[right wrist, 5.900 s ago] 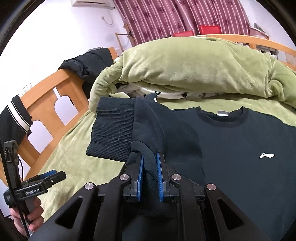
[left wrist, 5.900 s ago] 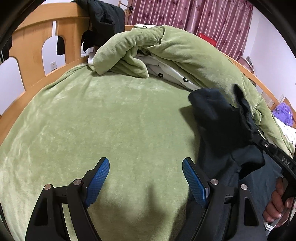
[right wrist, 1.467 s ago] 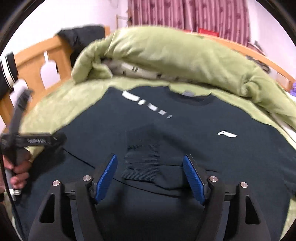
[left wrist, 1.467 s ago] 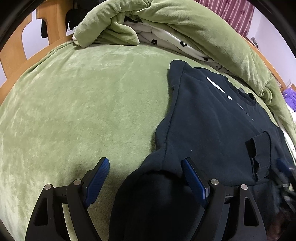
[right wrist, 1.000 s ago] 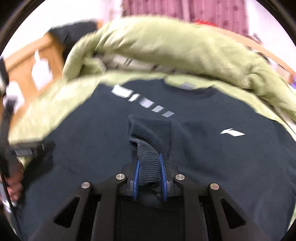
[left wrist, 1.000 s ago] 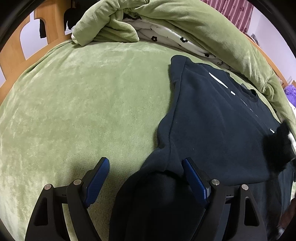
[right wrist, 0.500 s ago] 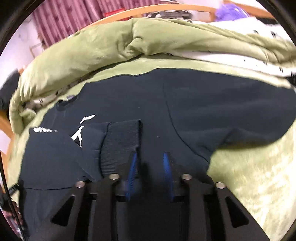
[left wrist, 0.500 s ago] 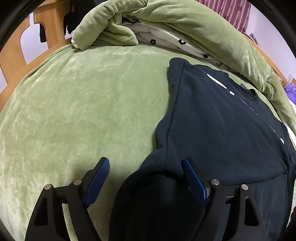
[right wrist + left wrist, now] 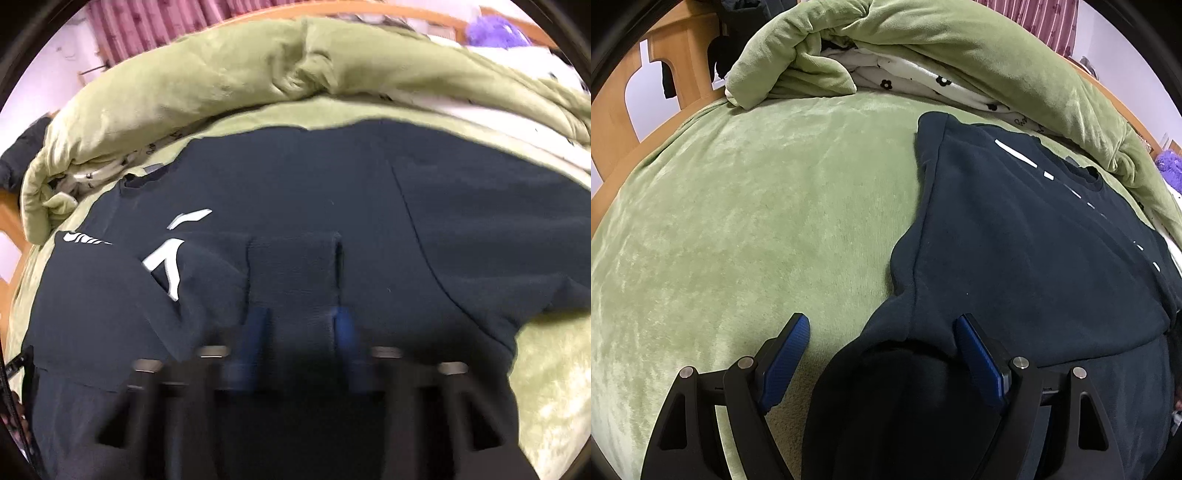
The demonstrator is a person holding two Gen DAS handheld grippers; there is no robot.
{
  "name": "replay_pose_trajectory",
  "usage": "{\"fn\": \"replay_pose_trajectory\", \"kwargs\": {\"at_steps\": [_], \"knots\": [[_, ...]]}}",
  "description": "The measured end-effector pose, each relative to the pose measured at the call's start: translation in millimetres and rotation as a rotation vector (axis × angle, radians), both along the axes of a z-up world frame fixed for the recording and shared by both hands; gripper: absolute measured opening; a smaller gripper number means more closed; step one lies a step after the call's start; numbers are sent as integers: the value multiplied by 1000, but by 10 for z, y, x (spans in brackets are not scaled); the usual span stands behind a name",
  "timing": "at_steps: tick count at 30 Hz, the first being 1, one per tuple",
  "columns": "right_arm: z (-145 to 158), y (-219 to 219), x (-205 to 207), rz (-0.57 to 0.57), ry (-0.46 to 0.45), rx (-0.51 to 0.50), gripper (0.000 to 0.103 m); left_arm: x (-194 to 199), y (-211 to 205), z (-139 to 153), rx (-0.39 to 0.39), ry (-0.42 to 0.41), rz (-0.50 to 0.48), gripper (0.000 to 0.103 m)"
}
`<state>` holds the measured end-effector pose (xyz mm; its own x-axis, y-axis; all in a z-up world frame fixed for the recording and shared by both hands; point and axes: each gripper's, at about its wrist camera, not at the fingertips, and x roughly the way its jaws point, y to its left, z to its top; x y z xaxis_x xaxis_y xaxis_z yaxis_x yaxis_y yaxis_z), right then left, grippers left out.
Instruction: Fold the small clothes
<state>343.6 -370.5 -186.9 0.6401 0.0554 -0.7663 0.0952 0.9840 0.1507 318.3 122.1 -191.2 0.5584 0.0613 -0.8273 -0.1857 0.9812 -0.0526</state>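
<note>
Swung rightward since a second ago, right gripper (image 9: pixel 301 321) is closing around the ribbed cuff (image 9: pixel 293 269) of the dark sweatshirt (image 9: pixel 1034 240), spread on the bed (image 9: pixel 757 221); left gripper (image 9: pixel 882 349) hovers wide open.

sweatshirt (image 9: pixel 1015 251) | dark navy | flat, face-up | sleeve folded across chest

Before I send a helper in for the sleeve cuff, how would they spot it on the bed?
Start at the green bed cover, where a dark sweatshirt lies spread flat. One sleeve is folded in across its chest, ending in the ribbed cuff, just ahead of the right gripper, whose jaws are closing. The cuff is a ribbed rectangle on smooth fabric, right of the white logo.
</note>
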Motion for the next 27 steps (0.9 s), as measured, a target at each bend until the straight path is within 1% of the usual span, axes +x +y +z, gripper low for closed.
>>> {"fn": "replay_pose_trajectory", "kwargs": {"at_steps": [1,2,3,4,6,8,9,10,11,12,13,15,17,18,19,21,23,25,27], "knots": [[57,-53,-15,8,-41,21,14,-3,-6,-1,2,-1,-1,80],[94,-114,-28,-8,-62,32,14,-6,-6,1,4,-2,-2,80],[106,-197,-27,-35,-61,38,13,-6,-6,6,5,-3,-2,80],[77,-256,-23,-60,-50,34,10,-7,-8,7,5,-4,-2,80],[-47,-291,-9,-69,1,19,8,-10,-14,12,7,-7,-3,80],[-79,-271,-24,-69,11,-1,9,-12,-15,17,11,-8,-5,80],[-42,-268,-43,-77,7,-4,11,-12,-16,21,11,-9,-4,80],[-19,-271,-46,-80,7,3,19,-11,-15,25,10,-9,-3,80],[22,-286,-63,-91,14,9,24,-11,-17,29,11,-11,-3,80],[76,-325,-104,-104,16,15,33,-11,-18,31,12,-12,-4,80],[118,-362,-141,-113,9,19,36,-12,-23,33,14,-13,-5,80],[272,-504,-280,-133,-21,26,39,-15,-34,33,21,-15,-6,80],[427,-668,-375,-150,-46,12,51,-25,-37,35,24,-20,-9,80],[529,-809,-439,-174,-67,-3,60,-33,-39,38,27,-24,-9,80],[582,-908,-450,-190,-78,-13,64,-36,-41,41,30,-28,-9,80],[699,-1230,-587,-239,-86,-46,67,-37,-44,43,32,-30,-8,80],[720,-1503,-688,-266,-82,-64,70,-39,-40,43,28,-29,-1,80],[665,-1761,-780,-297,-59,-83,73,-32,-28,36,19,-27,12,80],[530,-2035,-884,-335,-21,-86,73,-27,-18,28,11,-25,20,81]]}}
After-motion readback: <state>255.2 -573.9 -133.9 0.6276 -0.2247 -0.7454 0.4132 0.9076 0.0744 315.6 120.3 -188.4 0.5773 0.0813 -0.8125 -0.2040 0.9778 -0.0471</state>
